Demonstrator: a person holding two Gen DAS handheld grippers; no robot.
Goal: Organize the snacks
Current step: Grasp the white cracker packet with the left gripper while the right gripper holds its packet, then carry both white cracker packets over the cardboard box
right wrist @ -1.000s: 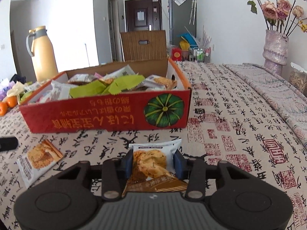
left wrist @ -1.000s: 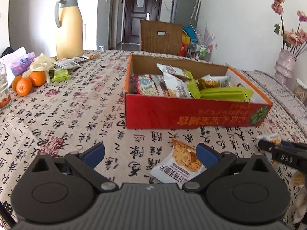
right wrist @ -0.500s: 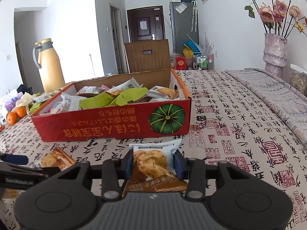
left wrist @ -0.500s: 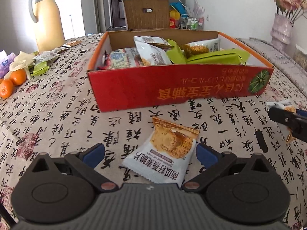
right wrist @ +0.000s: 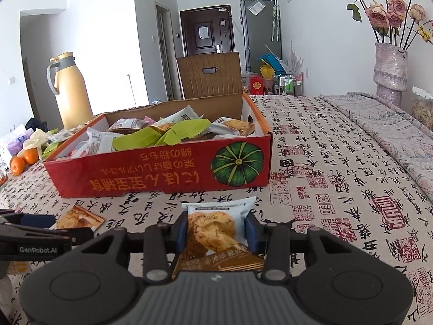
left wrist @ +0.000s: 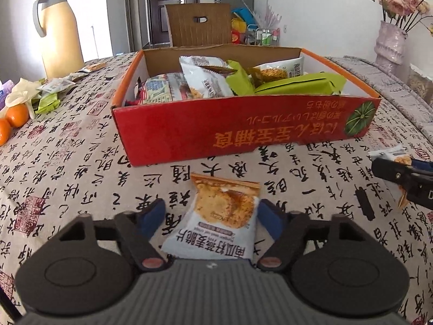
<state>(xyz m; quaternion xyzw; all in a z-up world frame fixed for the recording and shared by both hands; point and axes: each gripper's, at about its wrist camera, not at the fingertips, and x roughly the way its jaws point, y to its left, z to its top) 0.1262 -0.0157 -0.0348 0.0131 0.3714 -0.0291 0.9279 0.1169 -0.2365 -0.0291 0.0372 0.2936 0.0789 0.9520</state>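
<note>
**A:** Since a second ago the left gripper (left wrist: 211, 216) has slid forward, so that loose cracker packet (left wrist: 216, 219) now sits right between its blue fingers (left wrist: 150, 218). Fingers are spread; the right-hand pad looks like it's touching the wrapper edge, the other one's clear of it. Packet's flat on the calligraphy tablecloth (left wrist: 67, 168), just in front of the red box (left wrist: 243, 132).

**B:** And the other hand?

**A:** Right gripper (right wrist: 216, 230) hasn't let go, it's pinching its own cookie packet (right wrist: 213, 230) on both sides, held above the cloth, near the box's pumpkin corner.

**B:** Box filling up?

**A:** Yep, heaped with green and white wrappers (left wrist: 295, 85). Off to the left side there's a yellow thermos (right wrist: 71, 92), some oranges (right wrist: 24, 159) and a few stray packets (left wrist: 50, 100). Vase of dried roses (right wrist: 389, 70) on the far right.
</note>
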